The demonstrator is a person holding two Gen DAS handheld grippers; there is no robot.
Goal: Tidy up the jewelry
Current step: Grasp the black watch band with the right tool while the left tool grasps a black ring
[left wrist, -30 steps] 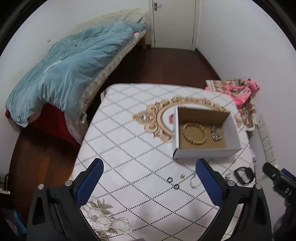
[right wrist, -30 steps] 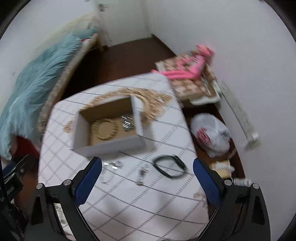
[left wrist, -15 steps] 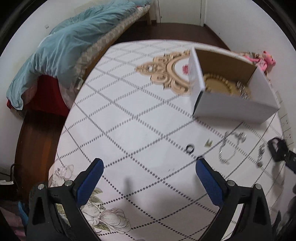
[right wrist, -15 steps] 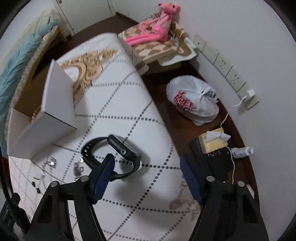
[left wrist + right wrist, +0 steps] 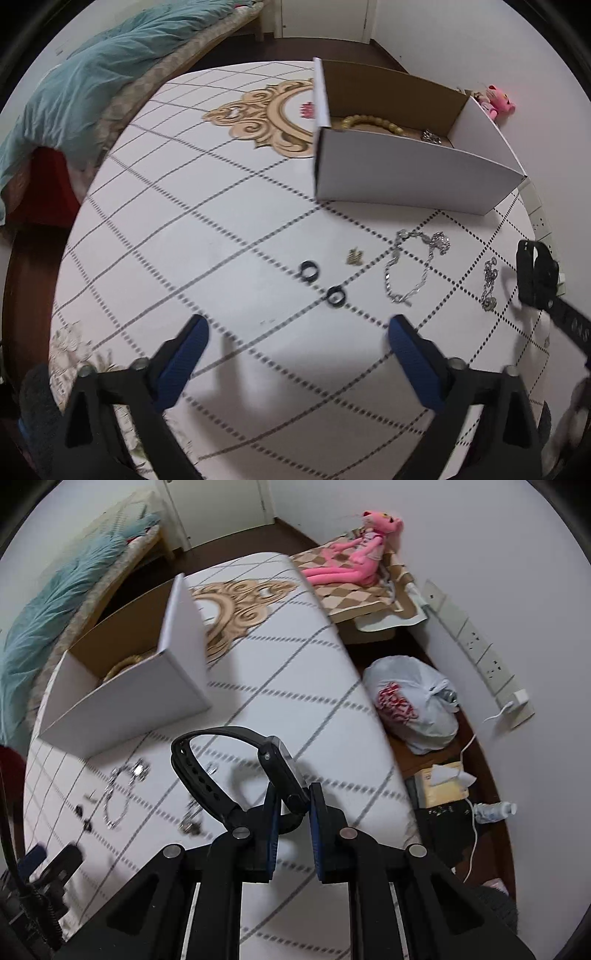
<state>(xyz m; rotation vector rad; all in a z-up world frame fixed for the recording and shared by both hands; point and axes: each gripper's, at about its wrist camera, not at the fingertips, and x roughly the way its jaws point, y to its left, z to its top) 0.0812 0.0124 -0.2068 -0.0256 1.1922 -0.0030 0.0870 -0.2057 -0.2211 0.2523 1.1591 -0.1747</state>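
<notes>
My right gripper [image 5: 292,797] is shut on a black wristwatch [image 5: 236,768] and holds it just above the table; the watch also shows at the right edge of the left wrist view [image 5: 535,275]. My left gripper [image 5: 297,332] is open and empty, low over the table. Just ahead of it lie two black rings [image 5: 309,271] [image 5: 336,295], a small gold charm [image 5: 355,255], a silver chain bracelet [image 5: 413,266] and a smaller silver piece [image 5: 489,282]. The white cardboard box [image 5: 406,173] holds a wooden bead bracelet [image 5: 369,123] and silver items [image 5: 430,136].
The table has a white quilted cover [image 5: 184,221] with a gold ornament [image 5: 273,110]. Off its right edge are a plastic bag [image 5: 413,701], a tissue box [image 5: 443,782] and a pink plush toy [image 5: 354,557]. A bed with a teal duvet [image 5: 74,81] stands left.
My right gripper has closed on the black watch and lifted it off the table. My left gripper has moved lower and closer to the rings and chain.
</notes>
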